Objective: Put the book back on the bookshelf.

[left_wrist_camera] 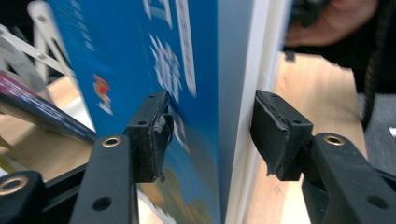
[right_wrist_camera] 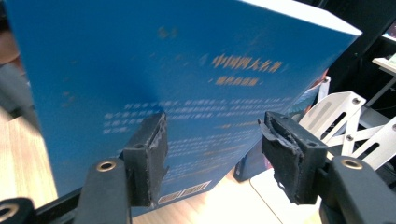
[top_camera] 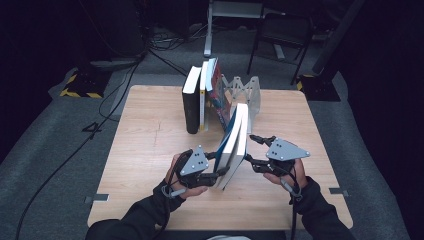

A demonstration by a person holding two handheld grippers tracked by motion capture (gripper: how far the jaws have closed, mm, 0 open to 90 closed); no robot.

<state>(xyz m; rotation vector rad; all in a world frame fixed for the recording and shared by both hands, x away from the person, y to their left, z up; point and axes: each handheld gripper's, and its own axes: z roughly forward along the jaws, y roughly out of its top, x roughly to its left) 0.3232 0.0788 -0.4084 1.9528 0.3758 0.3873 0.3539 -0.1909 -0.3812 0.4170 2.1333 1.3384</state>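
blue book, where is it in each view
High view: the blue book stands mid-table, between both hands.
Left gripper view: its cover and page edges rise between the jaws.
Right gripper view: its back cover stands before the jaws.
Shared landmark: the white folding rack.

This looks like a lab or studio set up for recording, not a home. A bare wooden table (top_camera: 150, 130) stands alone on grey carpet (top_camera: 60, 150) in a dark room. Beyond the left gripper (top_camera: 212, 167), black cables (top_camera: 125, 82) trail across the floor past a block with yellow-and-black hazard stripes (top_camera: 82, 82). Farther back, beyond the right gripper (top_camera: 253, 150), stand a dark folding chair (top_camera: 282, 32) and a metal stand (top_camera: 210, 30). Small tape marks (top_camera: 96, 198) sit beside the table's near edge, behind the left gripper.
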